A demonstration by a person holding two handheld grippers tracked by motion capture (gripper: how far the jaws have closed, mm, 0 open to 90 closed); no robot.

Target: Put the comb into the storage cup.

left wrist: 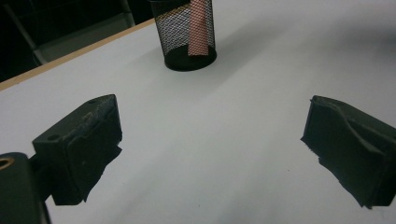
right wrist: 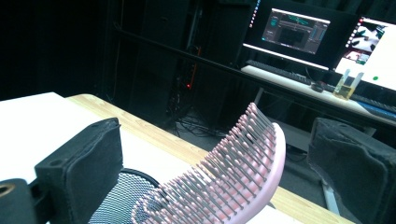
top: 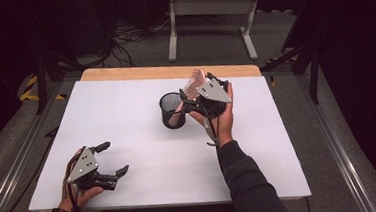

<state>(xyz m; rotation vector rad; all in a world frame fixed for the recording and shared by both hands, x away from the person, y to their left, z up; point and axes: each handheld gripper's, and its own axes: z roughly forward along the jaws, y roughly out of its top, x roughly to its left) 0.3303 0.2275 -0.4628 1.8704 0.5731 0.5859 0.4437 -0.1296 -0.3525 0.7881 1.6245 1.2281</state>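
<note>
A pink hairbrush [top: 193,81] stands in a black mesh cup [top: 171,114] near the middle of the white table [top: 125,100]. Its bristled head [right wrist: 233,182] sticks up out of the cup [right wrist: 116,196]. My right gripper [top: 194,86] is open, with one jaw on each side of the brush head and a gap on both sides [right wrist: 215,154]. My left gripper [top: 115,156] rests open near the table's front left, holding nothing [left wrist: 210,149]. In the left gripper view the cup [left wrist: 177,28] stands ahead, with the brush's pink handle [left wrist: 200,28] showing through the mesh.
A wooden strip [top: 168,71] runs along the table's far edge. Behind it stands a white table frame [top: 209,14] with cables on the floor. Monitors [right wrist: 299,28] glow on a desk in the right gripper view.
</note>
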